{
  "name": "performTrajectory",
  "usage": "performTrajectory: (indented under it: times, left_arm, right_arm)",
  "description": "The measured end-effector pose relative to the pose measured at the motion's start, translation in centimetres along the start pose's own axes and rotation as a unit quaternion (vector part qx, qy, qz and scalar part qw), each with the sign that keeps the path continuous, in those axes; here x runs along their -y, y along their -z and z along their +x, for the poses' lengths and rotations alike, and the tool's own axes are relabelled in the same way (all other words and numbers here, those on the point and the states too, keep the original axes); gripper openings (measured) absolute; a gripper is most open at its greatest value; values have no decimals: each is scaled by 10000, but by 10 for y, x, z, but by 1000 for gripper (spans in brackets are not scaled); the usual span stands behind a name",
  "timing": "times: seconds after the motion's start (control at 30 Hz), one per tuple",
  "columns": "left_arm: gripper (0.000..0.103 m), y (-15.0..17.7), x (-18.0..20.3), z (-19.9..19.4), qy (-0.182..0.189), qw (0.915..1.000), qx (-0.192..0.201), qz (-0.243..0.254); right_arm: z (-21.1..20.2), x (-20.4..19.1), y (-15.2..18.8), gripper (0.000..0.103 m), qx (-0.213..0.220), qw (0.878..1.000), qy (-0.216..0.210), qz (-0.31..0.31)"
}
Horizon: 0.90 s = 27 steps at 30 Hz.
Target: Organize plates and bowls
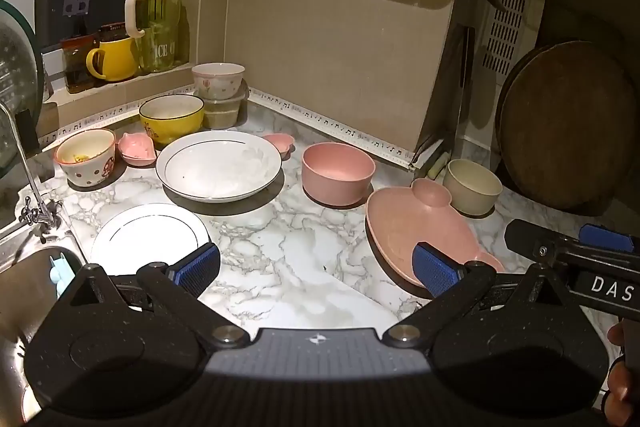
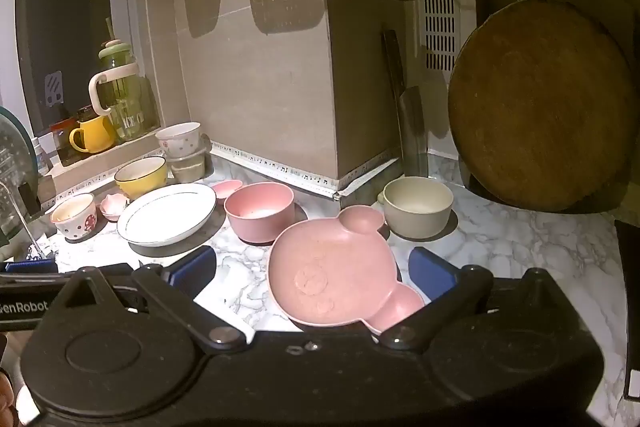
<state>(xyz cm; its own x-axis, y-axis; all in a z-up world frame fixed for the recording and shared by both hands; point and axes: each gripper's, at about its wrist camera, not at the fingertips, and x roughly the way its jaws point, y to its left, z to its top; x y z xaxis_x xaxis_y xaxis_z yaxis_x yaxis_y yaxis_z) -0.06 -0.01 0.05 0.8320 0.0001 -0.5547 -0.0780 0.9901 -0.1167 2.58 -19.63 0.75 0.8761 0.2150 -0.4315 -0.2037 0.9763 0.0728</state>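
Two claws are hovering wide open and empty above a marble worktop (image 1: 280,247) crowded with dishes. The right claw (image 2: 314,273) is straddling a pink bear-shaped plate (image 2: 332,267) near the front edge; the left claw (image 1: 316,267) is hanging beside a white plate (image 1: 148,235). The pink plate is looking light, stiff and probably plastic; its thin raised rim is offering the surest hold.

We've got bare marble counter (image 1: 288,251) between the flat white plate (image 1: 150,239) and the pink bear plate (image 2: 336,267); ahead, the deep white plate (image 1: 218,165) and pink bowl (image 1: 338,173) block us.
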Motion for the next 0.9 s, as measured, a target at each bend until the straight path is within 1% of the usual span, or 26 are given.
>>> performTrajectory:
  times: [0.07, 0.1, 0.23, 0.27, 0.5, 0.53, 0.9]
  left_arm:
    - [103, 2, -2, 0, 37, 10000, 19, -43]
    - [103, 4, -3, 2, 50, 9999, -64, -80]
    - [103, 5, -3, -5, 38, 9999, -86, -61]
    - [103, 6, -3, -6, 36, 9999, -86, -49]
    - [103, 6, -3, -10, 31, 9999, -124, -56]
    - [103, 6, -3, -9, 34, 9999, -119, -55]
    - [103, 8, -3, -19, 92, 9999, -133, -39]
  right_arm:
    - [0, 0, -1, 103, -69, 10000, 0, 3]
    - [-1, -1, -1, 103, -62, 10000, -5, -2]
    - [-3, -2, -4, 103, -58, 10000, -22, -7]
    - [-4, -3, 4, 103, -67, 10000, 13, -22]
    - [-3, -5, 12, 103, -2, 10000, -23, 20]
    - [-9, -5, 9, 103, -21, 10000, -22, 39]
    - [-20, -7, 9, 103, -12, 10000, -21, 83]
